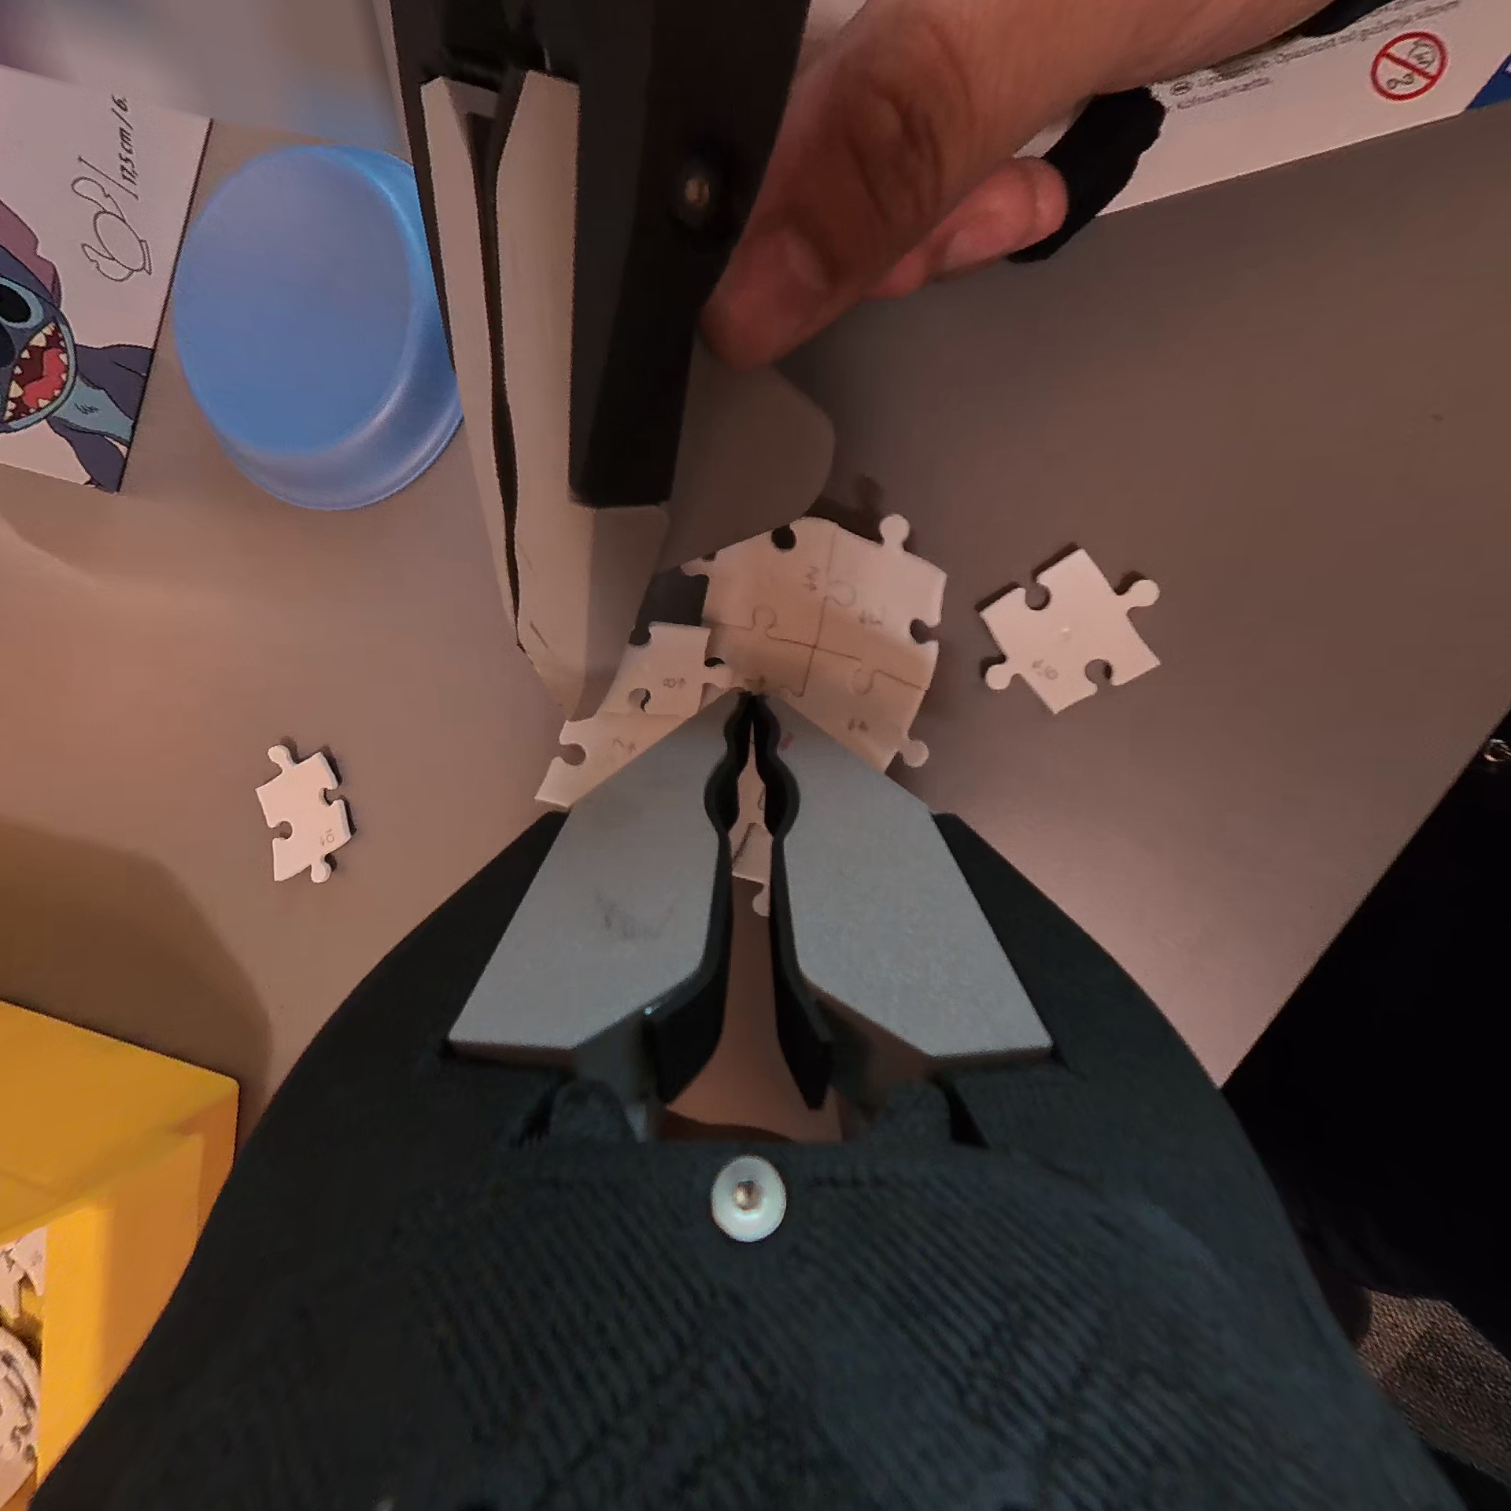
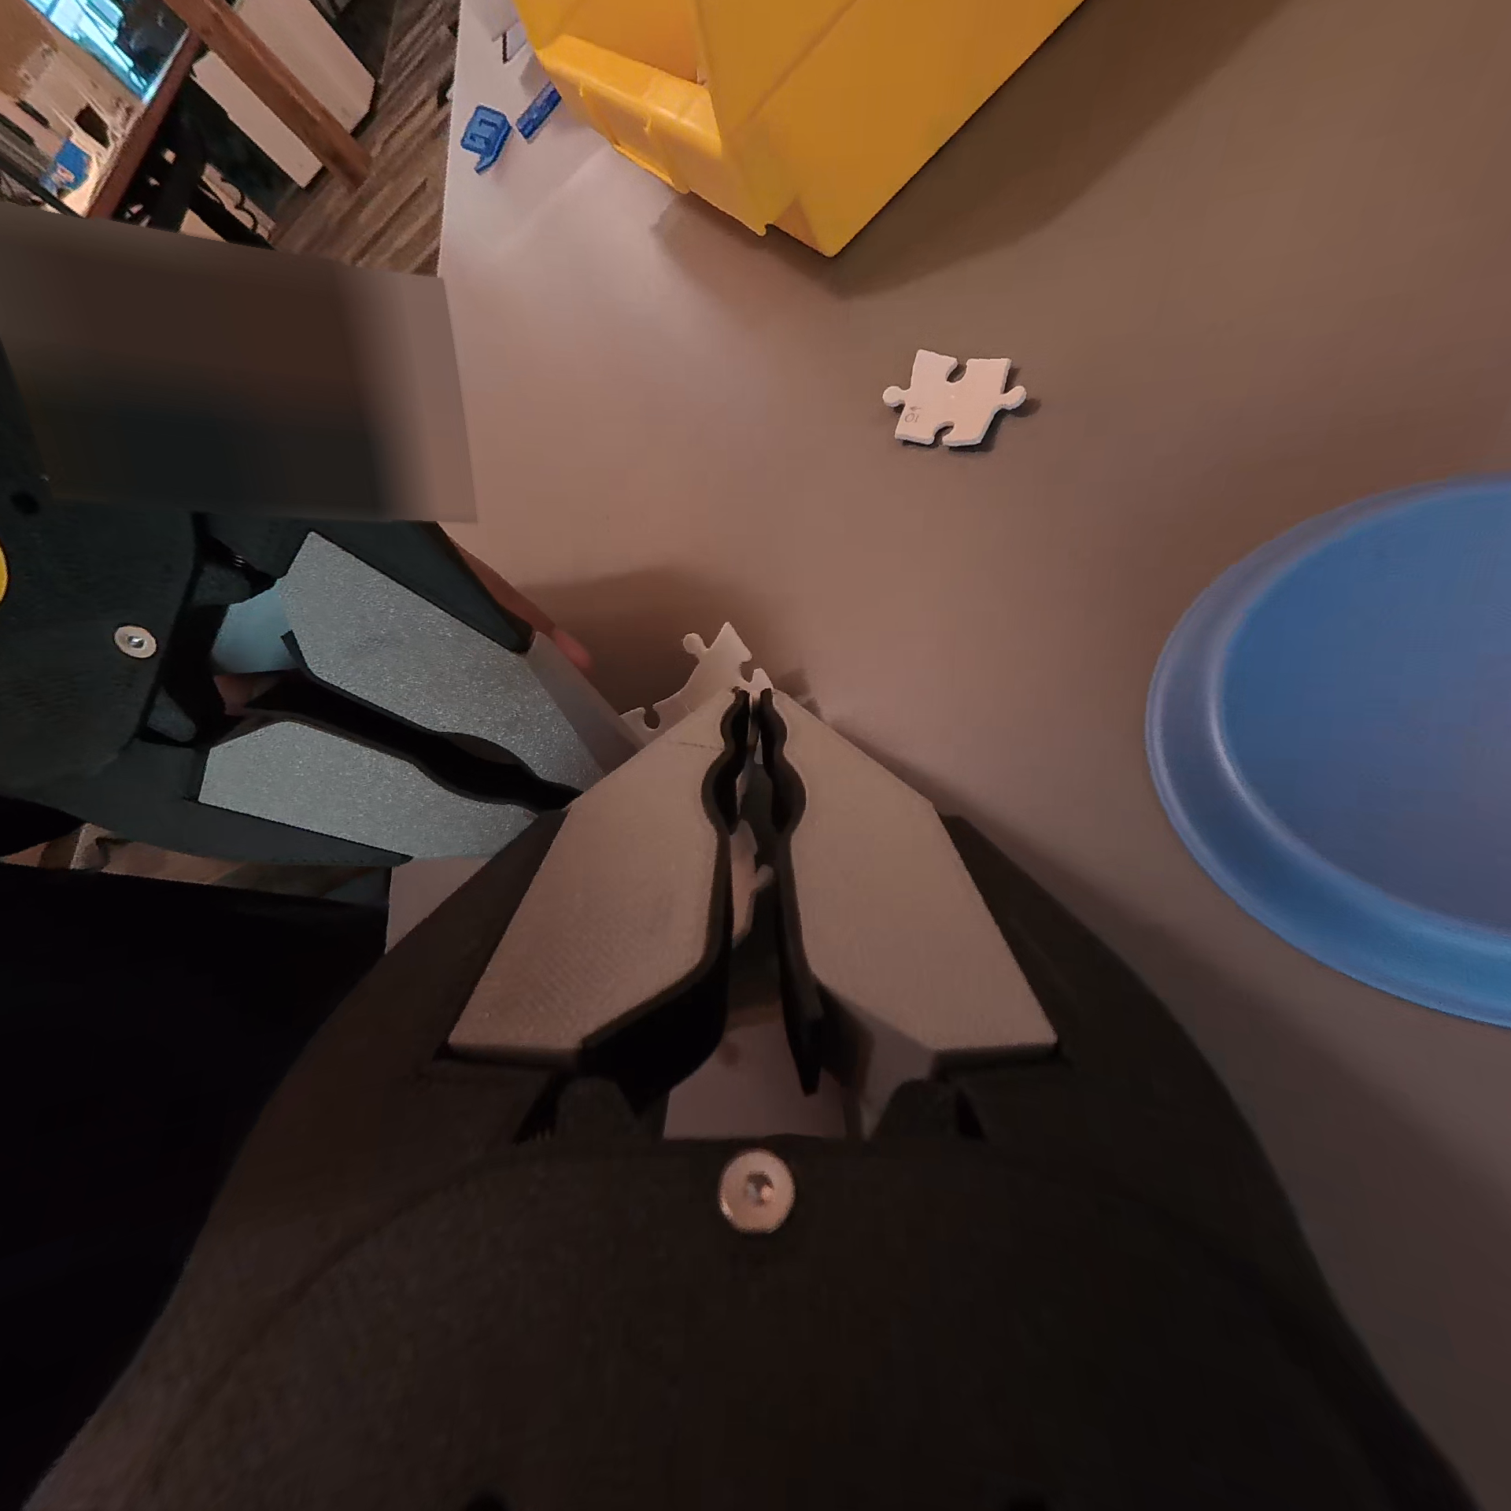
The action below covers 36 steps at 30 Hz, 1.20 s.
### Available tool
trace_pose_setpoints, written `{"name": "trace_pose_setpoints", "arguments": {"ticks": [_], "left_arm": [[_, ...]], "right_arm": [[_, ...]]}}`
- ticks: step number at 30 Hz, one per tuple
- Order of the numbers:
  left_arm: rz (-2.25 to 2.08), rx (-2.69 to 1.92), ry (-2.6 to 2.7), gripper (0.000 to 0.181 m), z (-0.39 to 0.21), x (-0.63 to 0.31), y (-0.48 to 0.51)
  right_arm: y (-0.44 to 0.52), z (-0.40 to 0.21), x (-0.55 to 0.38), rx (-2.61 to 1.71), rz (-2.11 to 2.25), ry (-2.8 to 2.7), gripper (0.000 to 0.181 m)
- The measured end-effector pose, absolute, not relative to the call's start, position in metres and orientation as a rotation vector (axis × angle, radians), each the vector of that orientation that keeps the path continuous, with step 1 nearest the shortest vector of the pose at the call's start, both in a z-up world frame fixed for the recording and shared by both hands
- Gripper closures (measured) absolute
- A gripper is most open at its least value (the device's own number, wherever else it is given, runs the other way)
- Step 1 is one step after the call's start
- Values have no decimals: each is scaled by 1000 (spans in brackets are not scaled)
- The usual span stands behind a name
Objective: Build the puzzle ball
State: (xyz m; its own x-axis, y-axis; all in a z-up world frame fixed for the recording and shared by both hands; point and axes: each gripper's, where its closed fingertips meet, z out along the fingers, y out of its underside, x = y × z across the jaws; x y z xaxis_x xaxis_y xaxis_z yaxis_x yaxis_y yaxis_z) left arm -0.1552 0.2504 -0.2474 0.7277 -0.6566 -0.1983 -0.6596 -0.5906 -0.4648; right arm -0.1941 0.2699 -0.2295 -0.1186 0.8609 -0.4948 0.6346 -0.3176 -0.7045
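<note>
While both claws pinch the puzzle cluster — tips meeting

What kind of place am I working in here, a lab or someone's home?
Probably an office or workshop-style room, not clearly a home. The work happens on a plain grey table with a yellow storage bin on it, and beyond its edge are a wood-plank floor and more wooden-legged tables.

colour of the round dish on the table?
Translucent blue dish, plain, no pattern. Clearest in the left wrist view.
</note>
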Motion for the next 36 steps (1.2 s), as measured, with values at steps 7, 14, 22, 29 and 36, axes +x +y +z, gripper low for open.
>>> {"name": "trace_pose_setpoints", "arguments": {"ticks": [7,14,22,29,36], "left_arm": [[5,-2409,1004,181,-247,-157,250],[-7,-2409,1000,181,-247,-158,250],[-7,-2394,980,181,-247,-159,251],[-14,-2388,923,181,-247,-159,253],[-36,-2400,870,181,-247,-158,252]], "right_arm": [[270,-229,-194,-1874,1377,-1708,181],[272,-230,-194,-1880,1370,-1696,181],[275,-233,-195,-1931,1368,-1660,181],[280,-235,-194,-2011,1382,-1569,181],[280,-235,-193,-2010,1363,-1555,181]]}}
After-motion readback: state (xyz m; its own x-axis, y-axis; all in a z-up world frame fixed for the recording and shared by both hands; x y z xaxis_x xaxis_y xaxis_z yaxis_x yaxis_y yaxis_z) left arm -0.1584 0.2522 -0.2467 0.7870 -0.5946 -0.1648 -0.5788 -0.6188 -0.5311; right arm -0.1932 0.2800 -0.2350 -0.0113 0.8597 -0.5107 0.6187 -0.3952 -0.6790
